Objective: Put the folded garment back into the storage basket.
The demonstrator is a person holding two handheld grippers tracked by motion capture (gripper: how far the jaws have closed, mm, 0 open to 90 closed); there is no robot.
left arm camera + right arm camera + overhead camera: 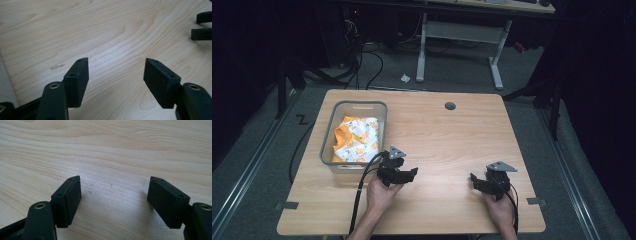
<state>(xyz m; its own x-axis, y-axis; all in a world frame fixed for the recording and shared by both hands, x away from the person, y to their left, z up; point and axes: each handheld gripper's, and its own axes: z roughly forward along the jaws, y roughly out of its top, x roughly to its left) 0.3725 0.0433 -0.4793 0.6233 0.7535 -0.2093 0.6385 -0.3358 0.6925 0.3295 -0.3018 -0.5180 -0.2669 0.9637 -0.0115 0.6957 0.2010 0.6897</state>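
A grey plastic bin point(328, 139) stands at the table's left with orange and white patterned cloth point(357, 137) bundled inside it. My left gripper point(398, 175) rests low over the wood just right of the bin's near corner, open, with bare table between its pads point(77, 80). My right gripper point(486, 184) sits near the front right of the table, open as well, nothing between its pads point(67, 200). In the left gripper view the right gripper's jaw tips point(202, 26) appear at the far right edge.
The wooden table point(447, 140) has a round cable hole point(450, 106) near its back edge. Cables trail from both grippers toward the front edge. Beyond the table stand a desk frame point(459, 45) and floor cables.
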